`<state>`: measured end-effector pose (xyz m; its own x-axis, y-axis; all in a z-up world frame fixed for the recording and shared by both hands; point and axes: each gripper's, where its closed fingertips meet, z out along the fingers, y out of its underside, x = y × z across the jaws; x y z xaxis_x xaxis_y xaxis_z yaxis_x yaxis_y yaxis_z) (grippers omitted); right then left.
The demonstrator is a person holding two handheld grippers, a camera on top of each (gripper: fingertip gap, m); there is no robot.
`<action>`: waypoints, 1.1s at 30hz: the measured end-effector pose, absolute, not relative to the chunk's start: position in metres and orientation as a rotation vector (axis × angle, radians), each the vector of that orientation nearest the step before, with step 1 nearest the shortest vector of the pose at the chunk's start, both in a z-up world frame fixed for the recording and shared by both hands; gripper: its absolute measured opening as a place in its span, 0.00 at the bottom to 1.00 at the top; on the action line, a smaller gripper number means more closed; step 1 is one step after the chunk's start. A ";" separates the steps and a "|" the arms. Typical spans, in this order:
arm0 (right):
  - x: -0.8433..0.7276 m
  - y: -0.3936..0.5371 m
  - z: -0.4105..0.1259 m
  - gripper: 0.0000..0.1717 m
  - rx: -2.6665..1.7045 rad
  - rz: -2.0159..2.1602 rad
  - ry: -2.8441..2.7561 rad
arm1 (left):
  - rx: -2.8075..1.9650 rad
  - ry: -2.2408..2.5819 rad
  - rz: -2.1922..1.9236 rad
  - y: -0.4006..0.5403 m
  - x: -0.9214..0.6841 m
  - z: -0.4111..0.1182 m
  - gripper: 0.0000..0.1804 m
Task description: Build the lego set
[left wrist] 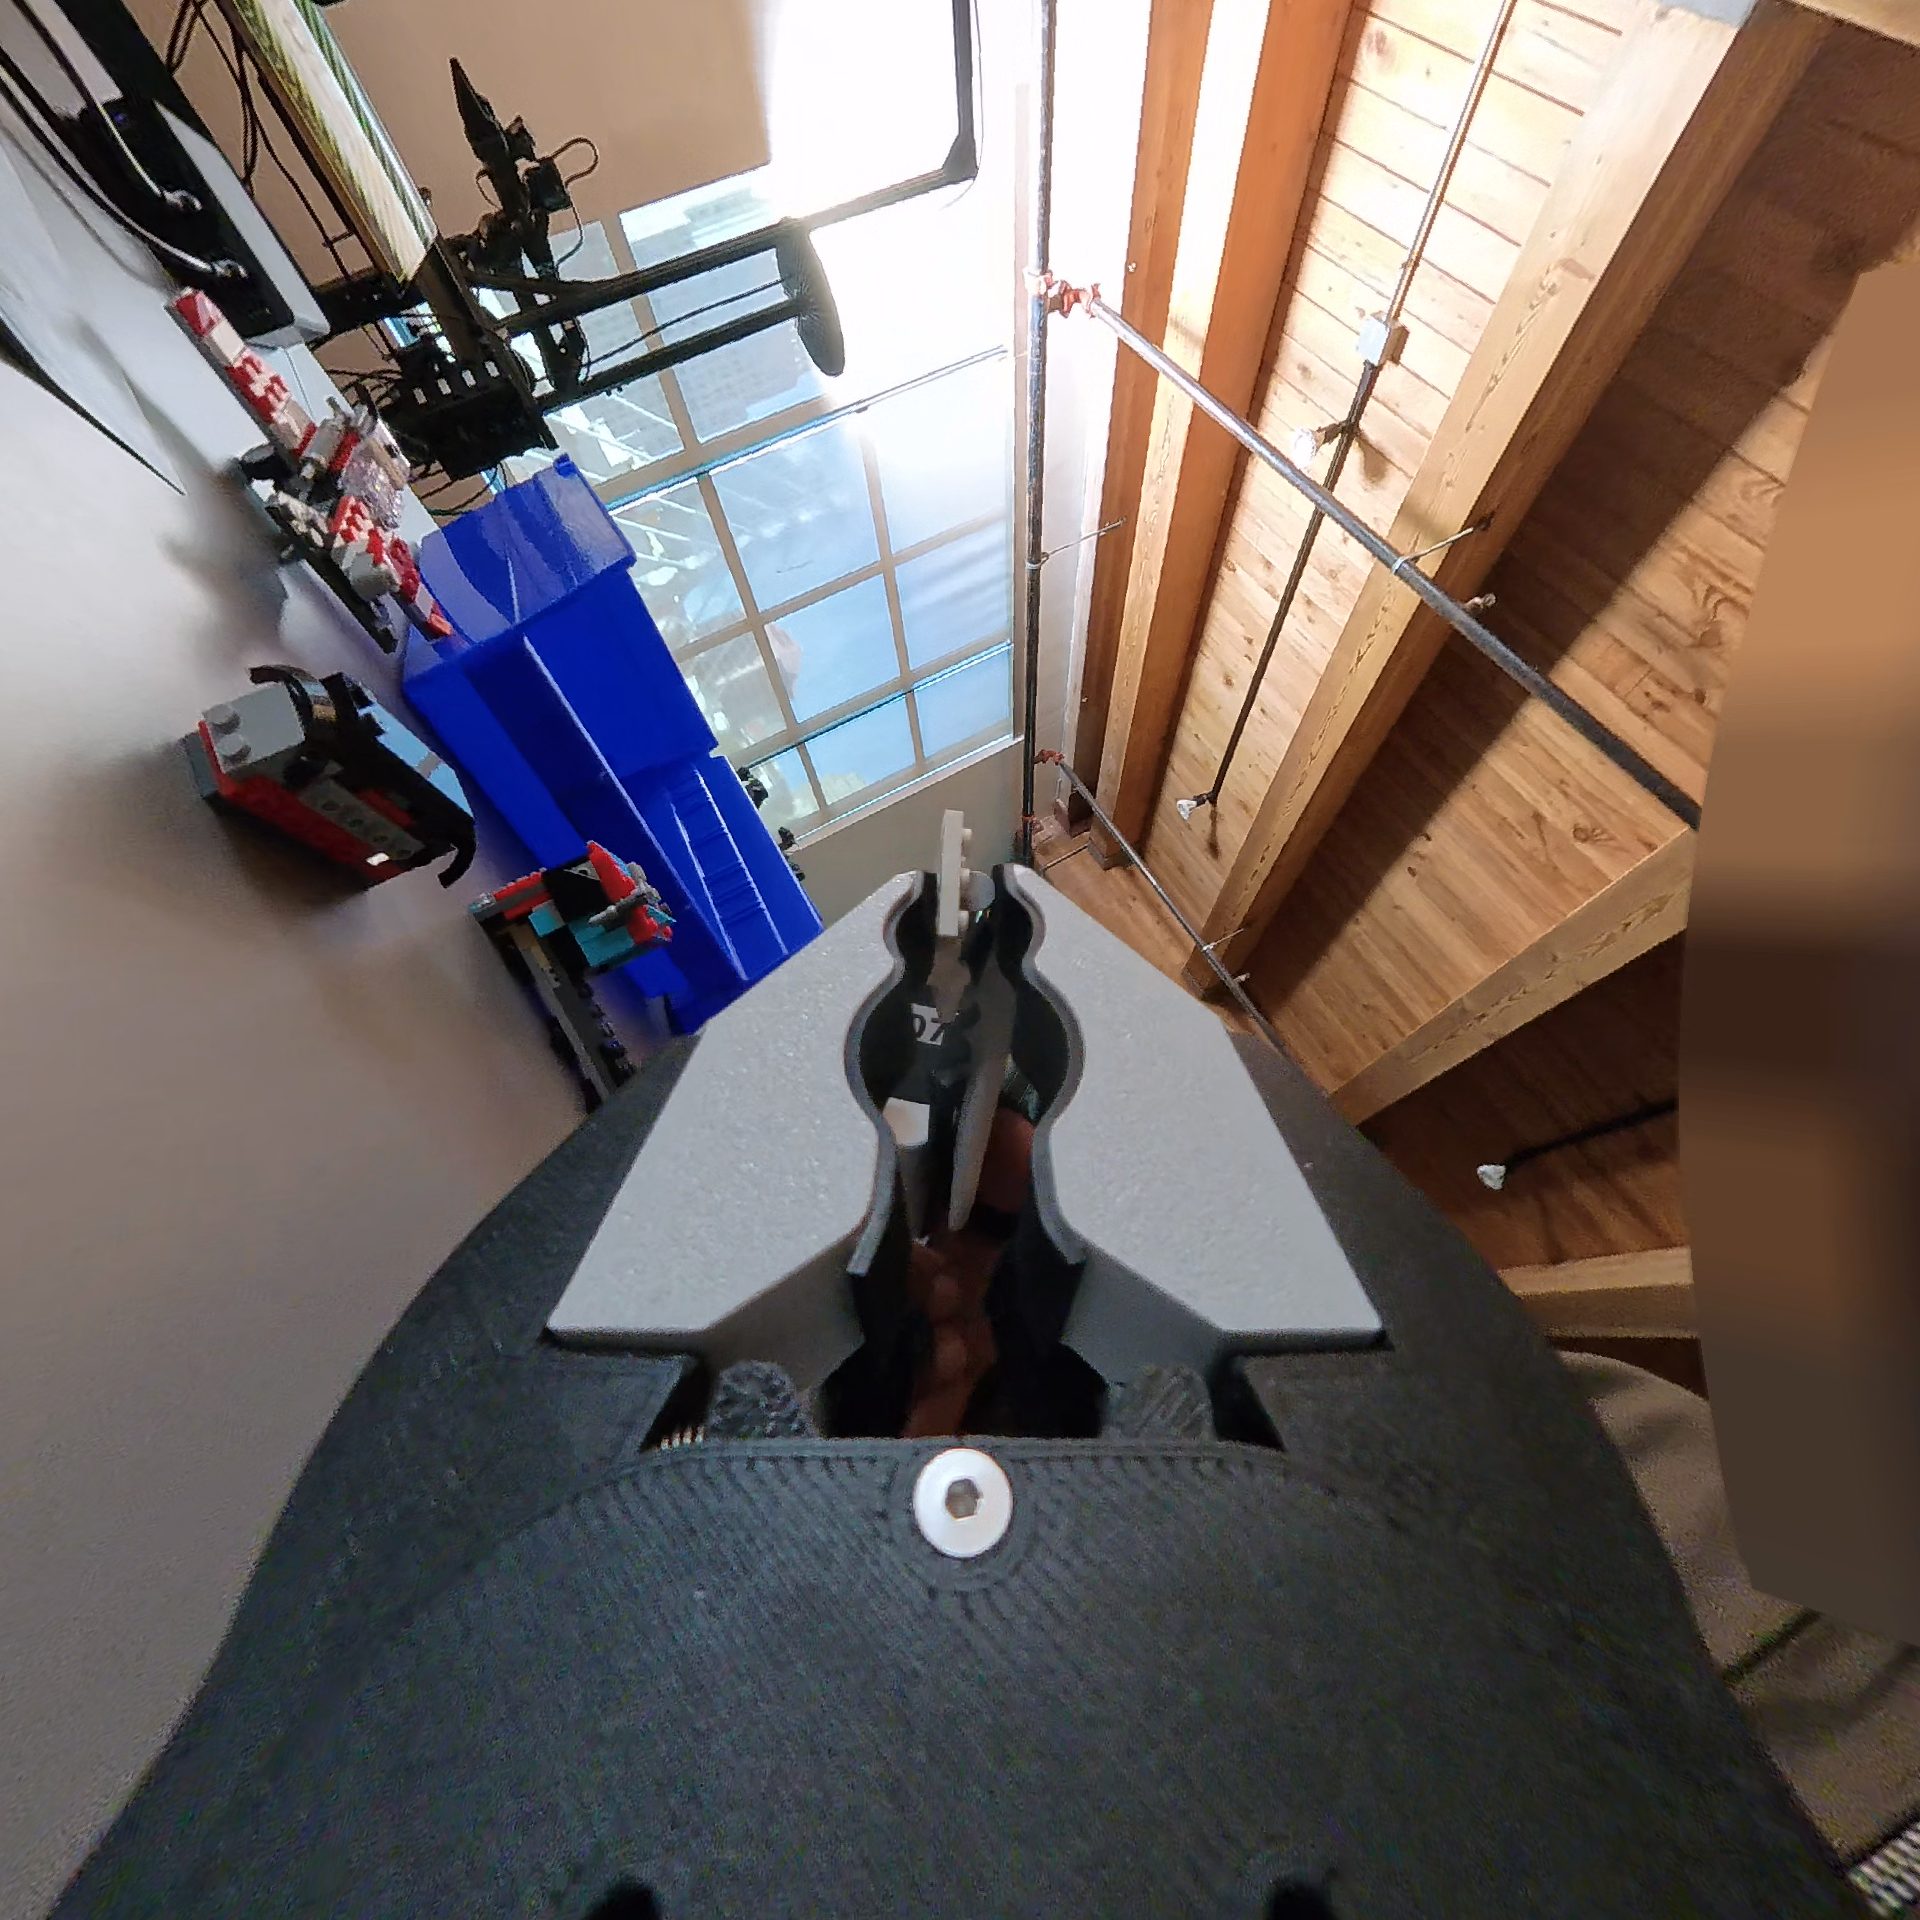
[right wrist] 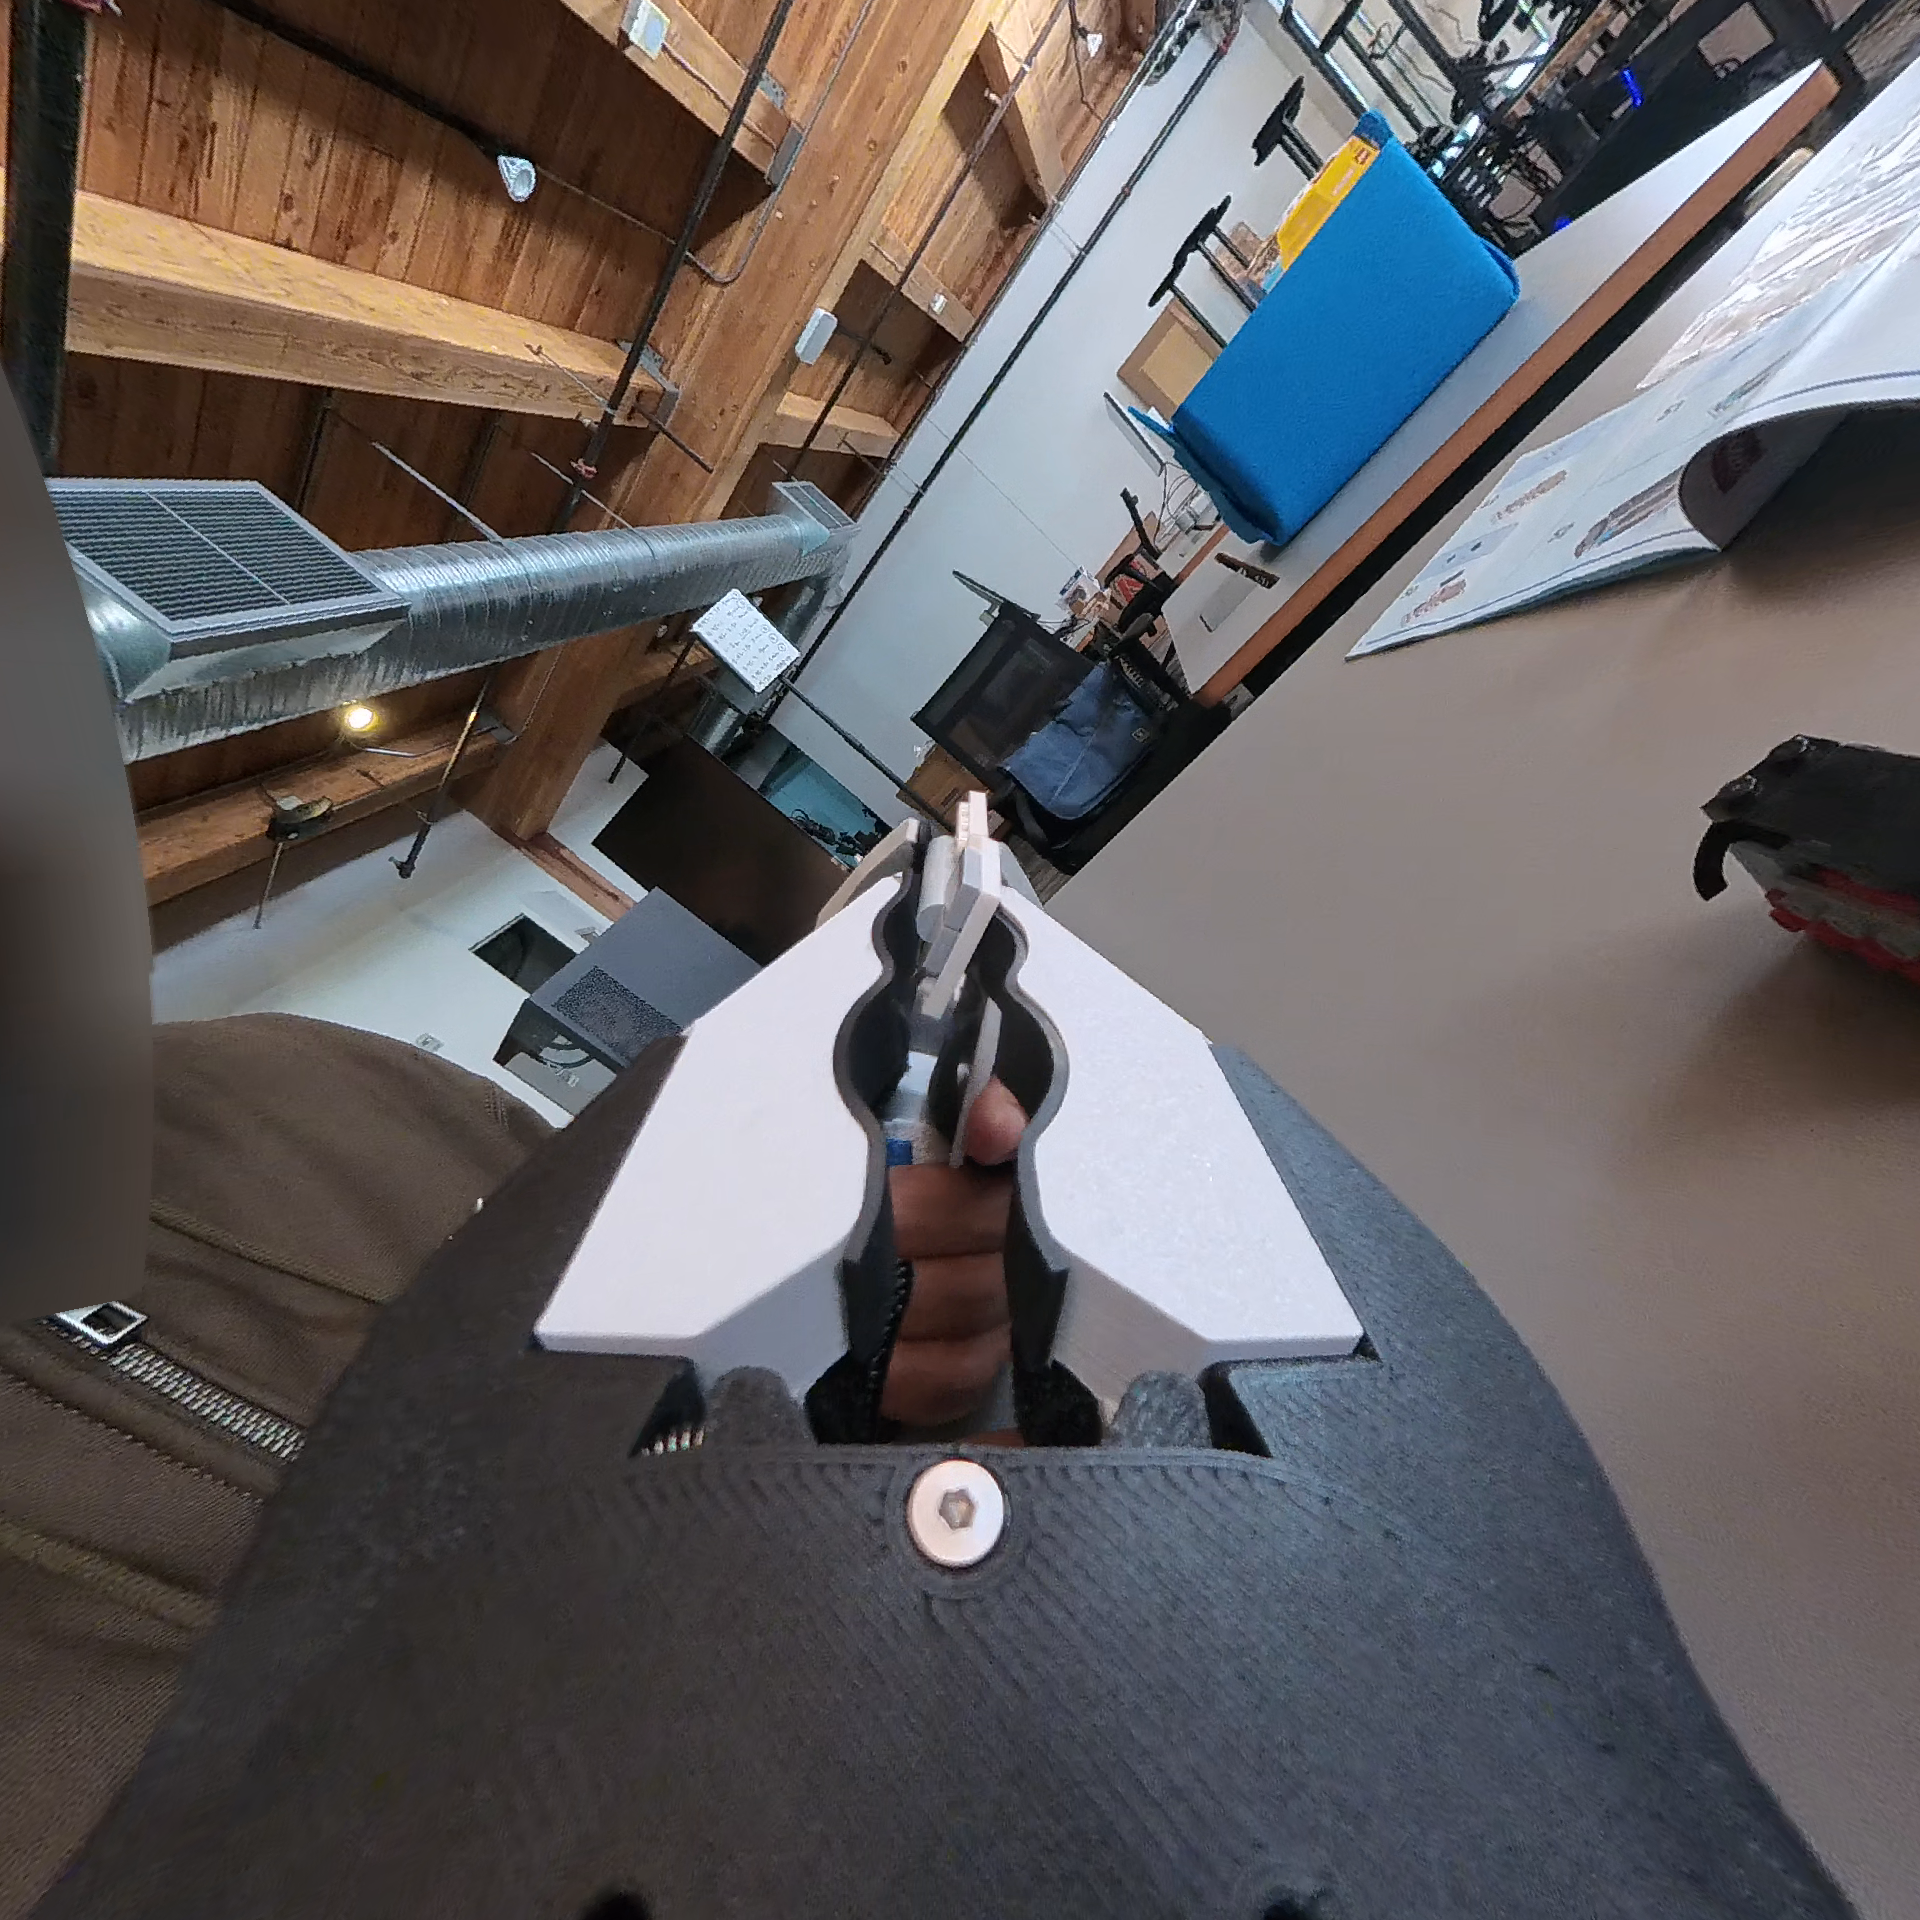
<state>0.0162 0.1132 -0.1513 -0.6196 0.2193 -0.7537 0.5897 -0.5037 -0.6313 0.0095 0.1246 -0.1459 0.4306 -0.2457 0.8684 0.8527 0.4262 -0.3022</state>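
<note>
Both grippers raised off table: left gripper (left wrist: 961,883) pinches white plate (left wrist: 952,871), right gripper (right wrist: 961,883) clamps white-grey brick stack (right wrist: 961,899) (2 parts likely being mated)

Timber ceiling (left wrist: 1455,520) with beams; bright gridded window (left wrist: 831,582); metal duct (right wrist: 520,613); white walls (right wrist: 987,364); blue panel (right wrist: 1351,343).
</note>
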 end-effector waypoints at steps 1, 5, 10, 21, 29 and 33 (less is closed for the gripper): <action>0.016 0.113 -0.151 0.06 1.223 -2.220 1.415 | -0.849 -0.858 -0.810 0.125 0.009 -0.146 0.06; 0.017 0.113 -0.149 0.06 1.215 -2.241 1.440 | -0.829 -0.878 -0.846 0.125 0.010 -0.144 0.06; 0.019 0.112 -0.144 0.06 1.190 -2.283 1.495 | -0.783 -0.861 -0.912 0.123 0.012 -0.138 0.06; 0.022 0.112 -0.138 0.07 1.142 -2.399 1.709 | -0.706 -0.783 -1.030 0.120 0.016 -0.130 0.08; 0.026 0.110 -0.135 0.07 1.093 -2.452 1.839 | -0.769 -0.716 -1.008 0.118 0.021 -0.127 0.08; 0.028 0.109 -0.133 0.06 1.067 -2.474 1.846 | -0.822 -0.690 -0.966 0.117 0.023 -0.126 0.08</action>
<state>0.0276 0.1094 -0.1328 -0.7795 0.4623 -0.4227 0.2736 -0.3559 -0.8936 0.0234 0.1167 -0.1262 0.4095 -0.4263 0.8066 0.9014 0.3255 -0.2856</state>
